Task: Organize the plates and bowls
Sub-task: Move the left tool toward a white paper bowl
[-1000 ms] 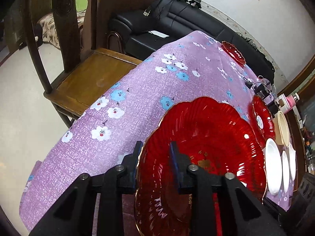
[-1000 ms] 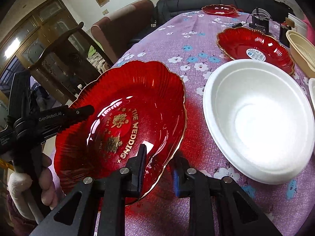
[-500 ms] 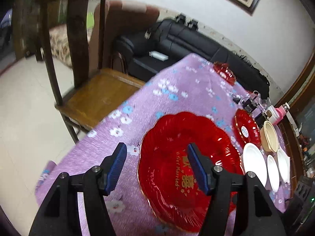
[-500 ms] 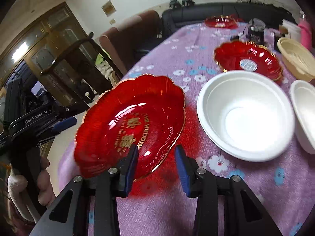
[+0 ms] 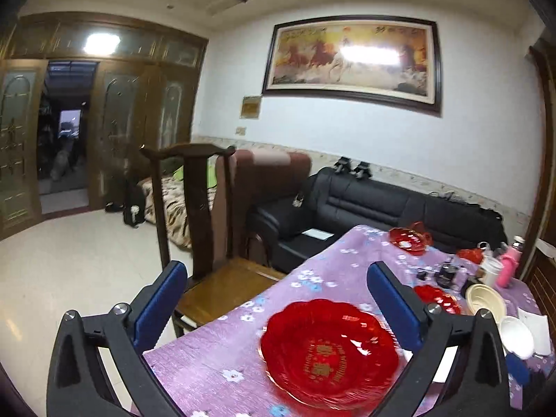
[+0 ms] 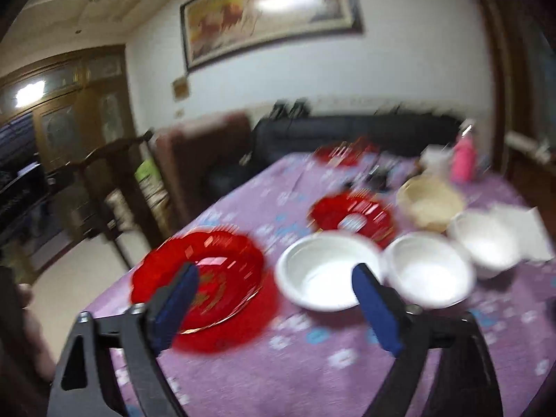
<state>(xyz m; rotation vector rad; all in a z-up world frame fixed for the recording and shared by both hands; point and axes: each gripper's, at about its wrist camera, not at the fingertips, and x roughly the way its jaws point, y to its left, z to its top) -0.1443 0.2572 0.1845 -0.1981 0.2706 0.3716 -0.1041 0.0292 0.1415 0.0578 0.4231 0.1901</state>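
A large red scalloped plate (image 5: 328,351) with gold lettering lies flat on the purple flowered tablecloth (image 5: 222,358) near its front corner; it also shows in the right wrist view (image 6: 201,271). My left gripper (image 5: 276,288) is wide open and empty, raised above and behind the plate. My right gripper (image 6: 276,288) is wide open and empty, lifted back from the plate. To the right stand three white bowls, the nearest one (image 6: 326,274) beside the plate, then a second (image 6: 427,271) and a third (image 6: 483,239). A smaller red plate (image 6: 352,217) lies behind them.
A cream basket bowl (image 6: 429,201), a pink bottle (image 6: 464,161) and another red plate (image 5: 406,239) sit farther back on the table. A wooden chair (image 5: 205,243) stands at the table's left edge. A black sofa (image 5: 382,205) is behind. The right wrist view is blurred.
Both grippers let go of the large red plate, opened wide and pulled up and back. The plate now lies flat on the cloth.
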